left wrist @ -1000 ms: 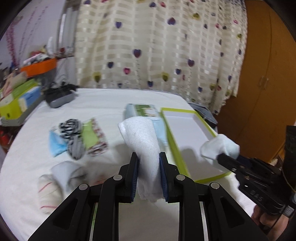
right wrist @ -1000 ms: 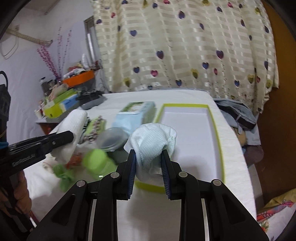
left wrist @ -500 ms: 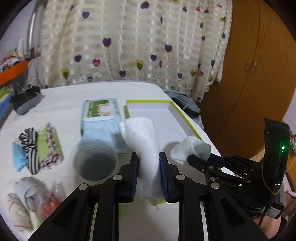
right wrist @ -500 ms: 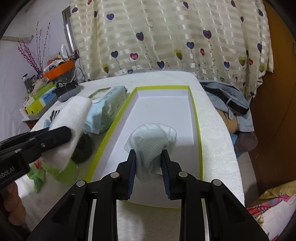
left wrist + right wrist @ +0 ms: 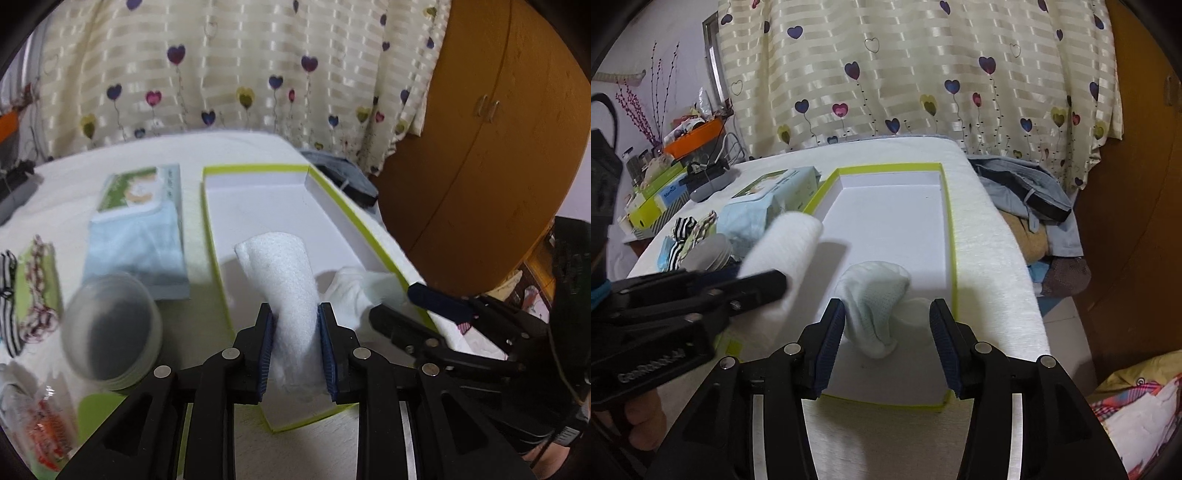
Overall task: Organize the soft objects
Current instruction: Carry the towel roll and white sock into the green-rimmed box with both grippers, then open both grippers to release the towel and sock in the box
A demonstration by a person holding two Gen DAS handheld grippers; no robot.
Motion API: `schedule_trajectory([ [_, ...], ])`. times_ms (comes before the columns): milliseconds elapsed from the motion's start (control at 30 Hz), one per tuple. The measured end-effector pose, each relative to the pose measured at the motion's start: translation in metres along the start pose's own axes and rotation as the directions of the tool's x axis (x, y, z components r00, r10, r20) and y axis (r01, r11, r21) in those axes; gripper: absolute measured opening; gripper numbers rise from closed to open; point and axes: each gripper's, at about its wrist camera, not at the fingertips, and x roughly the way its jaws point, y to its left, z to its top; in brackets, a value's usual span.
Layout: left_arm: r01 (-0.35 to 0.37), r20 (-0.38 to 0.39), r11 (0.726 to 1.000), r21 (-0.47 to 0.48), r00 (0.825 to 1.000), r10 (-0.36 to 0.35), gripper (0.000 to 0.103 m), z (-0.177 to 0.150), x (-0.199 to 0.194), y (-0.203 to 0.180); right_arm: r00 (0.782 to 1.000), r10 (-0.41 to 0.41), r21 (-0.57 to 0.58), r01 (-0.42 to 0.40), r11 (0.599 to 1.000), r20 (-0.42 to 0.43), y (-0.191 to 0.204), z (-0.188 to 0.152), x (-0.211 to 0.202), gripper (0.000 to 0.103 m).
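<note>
White rolled towel (image 5: 284,280) between the left gripper's (image 5: 295,332) black fingers, pads navy. Pale mint sock (image 5: 875,306) between the right gripper's (image 5: 888,339) black fingers, pads navy. Box (image 5: 951,236) ahead of the fingers: white inside, lime-green rim. Left of the fingers: light blue wipes pack (image 5: 136,229) with green-and-white label; black-and-white striped roll (image 5: 9,295). Cream striped curtain (image 5: 923,70) with purple, pink and yellow hearts.

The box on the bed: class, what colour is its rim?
Lime green, around a white inside; the box shows best in the right wrist view.
</note>
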Motion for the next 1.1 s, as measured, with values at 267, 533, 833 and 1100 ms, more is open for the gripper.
schedule_trajectory([
  [267,-0.011,-0.046,1.0,-0.004,0.999,0.01,0.027,-0.006,0.016,0.002,1.0,0.006,0.003,-0.006,1.0,-0.018,-0.005,-0.003,0.008,0.049],
  [533,-0.037,-0.072,0.999,-0.014,0.997,0.035,0.026,-0.017,0.013,-0.004,0.999,0.03,-0.047,-0.032,0.998,-0.043,-0.002,-0.006,0.009,0.05],
  [833,-0.091,-0.072,0.995,-0.028,0.993,0.088,0.026,-0.037,-0.004,-0.012,0.994,0.069,-0.145,-0.08,0.986,-0.08,0.008,-0.018,-0.001,0.05],
  [1100,-0.073,-0.047,0.997,-0.018,0.996,0.072,0.035,-0.042,-0.015,-0.013,0.997,0.054,-0.15,-0.062,0.987,-0.059,0.013,-0.024,-0.015,0.05],
])
